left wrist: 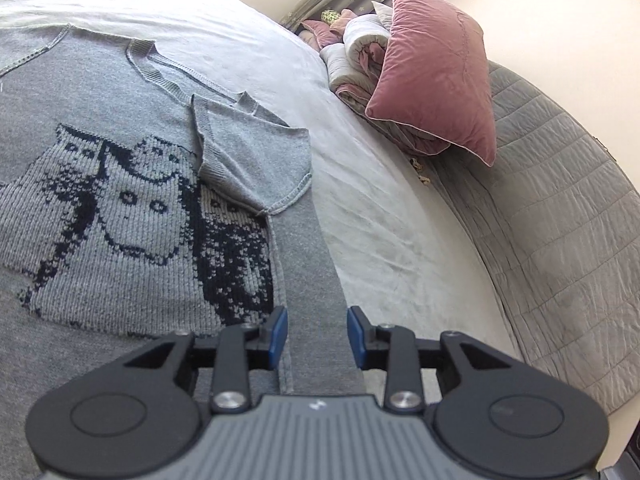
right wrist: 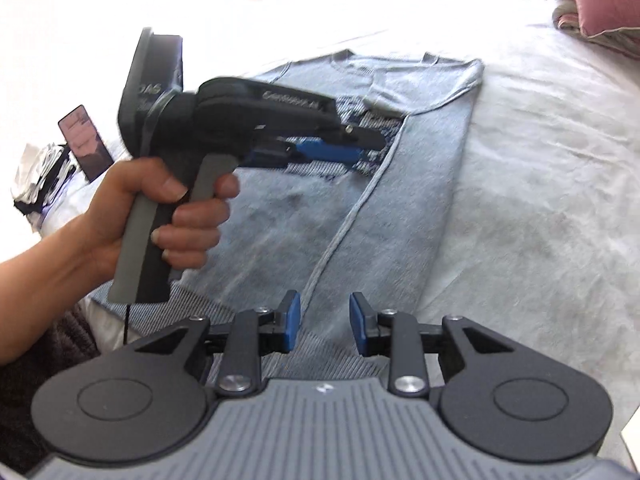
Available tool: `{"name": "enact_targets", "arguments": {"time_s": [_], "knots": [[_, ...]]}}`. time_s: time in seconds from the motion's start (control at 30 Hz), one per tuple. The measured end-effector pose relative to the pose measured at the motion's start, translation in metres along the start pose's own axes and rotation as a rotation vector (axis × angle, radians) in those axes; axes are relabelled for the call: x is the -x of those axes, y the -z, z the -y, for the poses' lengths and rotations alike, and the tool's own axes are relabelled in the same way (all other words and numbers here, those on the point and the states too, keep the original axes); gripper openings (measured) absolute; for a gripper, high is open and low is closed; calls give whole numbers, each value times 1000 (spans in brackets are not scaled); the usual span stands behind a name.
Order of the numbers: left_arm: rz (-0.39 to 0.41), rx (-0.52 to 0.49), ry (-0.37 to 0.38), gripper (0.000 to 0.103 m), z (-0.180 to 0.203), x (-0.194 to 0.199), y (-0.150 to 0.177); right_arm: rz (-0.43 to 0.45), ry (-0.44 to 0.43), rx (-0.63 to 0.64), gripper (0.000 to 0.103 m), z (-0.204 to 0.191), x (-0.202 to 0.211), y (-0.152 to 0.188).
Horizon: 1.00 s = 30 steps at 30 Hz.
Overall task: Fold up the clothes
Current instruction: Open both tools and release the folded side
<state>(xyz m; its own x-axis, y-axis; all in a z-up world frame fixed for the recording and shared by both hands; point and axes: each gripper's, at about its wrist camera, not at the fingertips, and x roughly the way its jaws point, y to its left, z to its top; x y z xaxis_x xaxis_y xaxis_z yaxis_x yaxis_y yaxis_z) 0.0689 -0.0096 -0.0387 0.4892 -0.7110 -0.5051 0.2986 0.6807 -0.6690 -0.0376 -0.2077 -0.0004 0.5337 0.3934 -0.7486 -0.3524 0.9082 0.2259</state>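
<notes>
1. One wide bed [left wrist: 392, 216] under a pale sheet carries everything.
2. Grey knit sweater [left wrist: 132, 184] with cat pattern lies flat on it — right side and sleeve folded inward.
3. Pink pillow [left wrist: 436, 76] leans near the headboard.
4. Left tool [left wrist: 317, 334] hovers released over the folded strip.
5. Right tool [right wrist: 325, 327] — released too, above the hem.

Sweater [left wrist: 120, 208] cut off at left edge; left gripper [right wrist: 340, 148] motion-blurred, hiding part of the cat pattern.

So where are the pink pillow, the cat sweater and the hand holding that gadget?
pink pillow [left wrist: 436, 68], left wrist view, middle of its face.
cat sweater [left wrist: 132, 200], left wrist view, knitted cat picture.
hand [right wrist: 160, 208], right wrist view, knuckles around the handle.
</notes>
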Motion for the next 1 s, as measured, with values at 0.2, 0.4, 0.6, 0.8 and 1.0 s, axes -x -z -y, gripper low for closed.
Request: {"name": "enact_targets", "arguments": {"time_s": [0.2, 0.4, 0.6, 0.8, 1.0], "knots": [[-121, -78, -6, 32, 10, -22, 16, -60, 101, 28, 33, 1, -33, 11], [-158, -97, -17, 34, 9, -18, 25, -58, 180, 85, 46, -22, -10, 47], [-137, -73, -41, 42, -2, 4, 22, -89, 211, 103, 50, -39, 9, 72], [-68, -14, -86, 43, -28, 44, 8, -95, 214, 96, 57, -49, 16, 63], [33, 62, -219, 49, -60, 96, -16, -69, 186, 118, 63, -63, 5, 39]]}}
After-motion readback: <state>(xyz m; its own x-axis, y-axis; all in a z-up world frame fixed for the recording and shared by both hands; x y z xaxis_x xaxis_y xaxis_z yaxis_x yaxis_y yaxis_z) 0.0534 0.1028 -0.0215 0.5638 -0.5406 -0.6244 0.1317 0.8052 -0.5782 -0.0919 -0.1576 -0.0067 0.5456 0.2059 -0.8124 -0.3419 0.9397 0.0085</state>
